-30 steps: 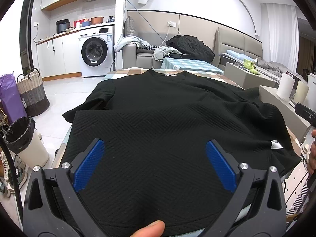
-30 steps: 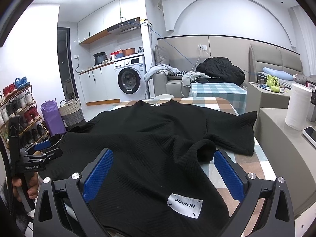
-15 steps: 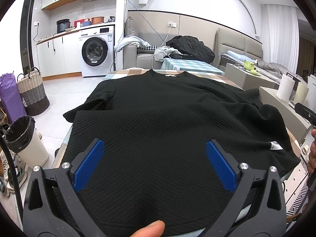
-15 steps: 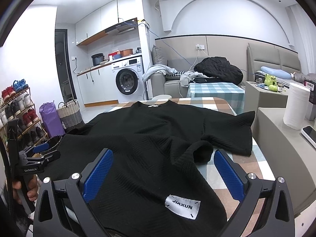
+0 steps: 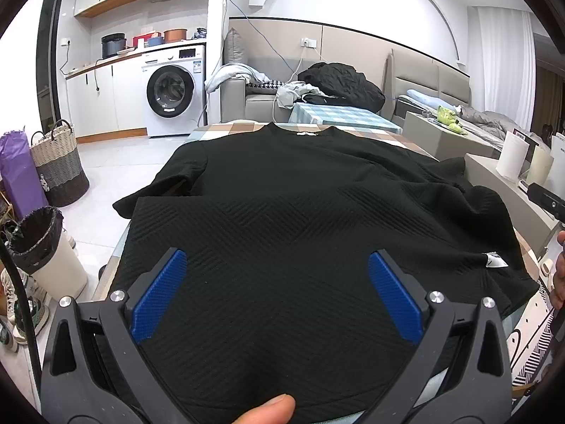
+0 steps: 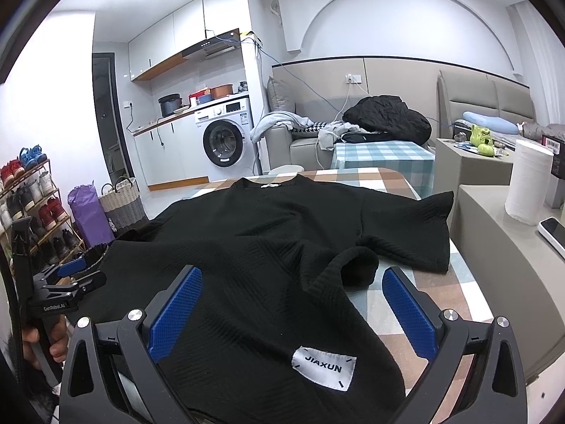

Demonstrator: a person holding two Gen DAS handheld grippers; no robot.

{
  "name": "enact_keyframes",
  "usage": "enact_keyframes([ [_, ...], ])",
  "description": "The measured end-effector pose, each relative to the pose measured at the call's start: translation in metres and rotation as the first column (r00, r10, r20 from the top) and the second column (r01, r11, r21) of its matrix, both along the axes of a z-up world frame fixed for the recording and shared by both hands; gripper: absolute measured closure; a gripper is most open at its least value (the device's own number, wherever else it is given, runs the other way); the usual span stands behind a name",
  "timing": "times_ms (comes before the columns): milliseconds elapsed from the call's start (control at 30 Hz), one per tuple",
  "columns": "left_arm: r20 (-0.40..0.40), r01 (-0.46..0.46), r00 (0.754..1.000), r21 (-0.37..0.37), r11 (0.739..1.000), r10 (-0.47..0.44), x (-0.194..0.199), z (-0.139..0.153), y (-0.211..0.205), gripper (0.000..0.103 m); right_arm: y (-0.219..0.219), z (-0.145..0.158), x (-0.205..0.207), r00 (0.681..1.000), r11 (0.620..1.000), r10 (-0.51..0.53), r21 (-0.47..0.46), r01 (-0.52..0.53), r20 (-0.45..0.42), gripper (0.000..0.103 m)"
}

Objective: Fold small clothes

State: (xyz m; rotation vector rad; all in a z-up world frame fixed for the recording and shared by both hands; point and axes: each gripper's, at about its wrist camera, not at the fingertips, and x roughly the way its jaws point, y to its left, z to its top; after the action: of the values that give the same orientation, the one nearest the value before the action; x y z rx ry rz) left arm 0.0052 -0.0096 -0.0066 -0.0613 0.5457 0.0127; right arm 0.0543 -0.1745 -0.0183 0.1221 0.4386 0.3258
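Right now I am holding both sets of tongs spread wide and gripping nothing, above a black textured top [image 5: 282,219] that is lying flat on a checked table [image 6: 395,176].

My left gripper [image 5: 277,272] is hovering over the hem, its blue pads [image 5: 159,300] sitting at 8 and 4 o'clock in that view, with my thumb tip [image 5: 268,411] showing at 6 o'clock.

My right gripper [image 6: 291,295] is hanging over the hem corner. At 6 o'clock in its view a white patch [image 6: 323,367] sewn on the fabric is reading "JIAXUN". At 9 o'clock the left tool's side is showing small white lettering that looks like "GenRobot.AI", though I cannot read it surely.

Only the right view is showing the rumpled fold [image 6: 356,265] beside the right sleeve [image 6: 409,233], a shoe rack [image 6: 28,212] at 9 o'clock and a paper roll [image 6: 528,180] with a phone [image 6: 552,233] at 3 o'clock. Only the left view is showing a lined bin [image 5: 42,247] at 9 o'clock. Both are showing a washing machine [image 5: 173,90] at 11 o'clock; its panel text is too small to read.
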Motion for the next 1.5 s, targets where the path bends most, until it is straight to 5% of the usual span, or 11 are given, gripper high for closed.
enact_keyframes([
  [1067, 0.027, -0.014, 1.000, -0.069, 0.998, 0.016, 0.010, 0.015, 0.028, 0.001, -0.036, 0.003, 0.017, 0.992, 0.992, -0.096, 0.073, 0.102, -0.085, 0.000],
  [1267, 0.003, -0.059, 0.998, -0.121, 0.991, 0.059, 0.022, 0.016, 0.048, 0.001, -0.061, -0.004, 0.052, 0.973, 0.971, -0.104, 0.192, 0.144, -0.207, 0.000],
  [1500, -0.020, -0.111, 0.994, -0.103, 0.988, 0.110, 0.040, 0.009, 0.073, 0.001, -0.092, -0.030, 0.098, 0.924, 0.949, -0.128, 0.226, 0.220, -0.361, 0.006],
])
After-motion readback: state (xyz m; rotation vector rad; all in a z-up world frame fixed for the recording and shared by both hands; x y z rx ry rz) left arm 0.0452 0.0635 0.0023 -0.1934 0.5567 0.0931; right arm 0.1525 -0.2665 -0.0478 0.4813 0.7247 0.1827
